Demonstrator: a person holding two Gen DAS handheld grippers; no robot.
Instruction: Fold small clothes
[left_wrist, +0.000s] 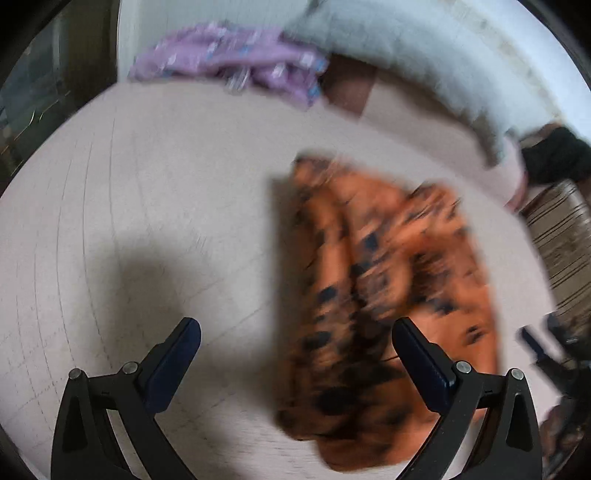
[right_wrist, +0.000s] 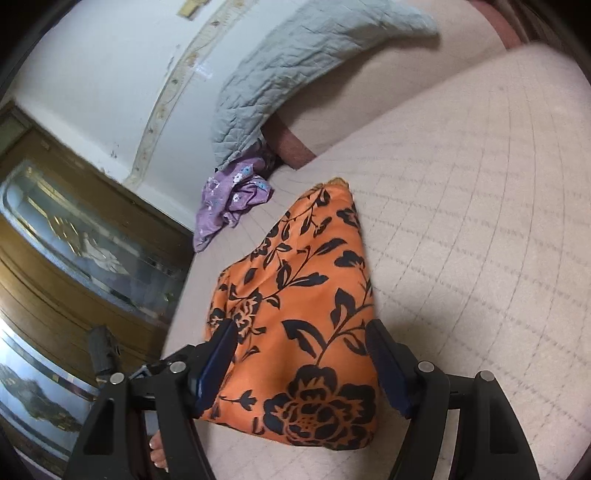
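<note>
An orange garment with a black flower print (right_wrist: 295, 295) lies folded lengthwise on the beige quilted bed (right_wrist: 461, 221). My right gripper (right_wrist: 301, 332) hovers over its near end, open, with the flat cloth showing between the fingers and neither pad pressing it. The left wrist view is blurred by motion. There the same orange garment (left_wrist: 369, 277) lies to the right, and my left gripper (left_wrist: 299, 332) is open above its left edge, holding nothing. Its right finger (left_wrist: 421, 362) is over the cloth and its left finger (left_wrist: 177, 354) over bare bed (left_wrist: 147, 203).
A crumpled purple flowered garment (right_wrist: 232, 199) lies at the far edge of the bed, next to a grey quilted pillow (right_wrist: 306, 62). A wooden cabinet with glass panels (right_wrist: 74, 240) stands to the left, beyond the bed edge. The bed's wide right side is bare quilt.
</note>
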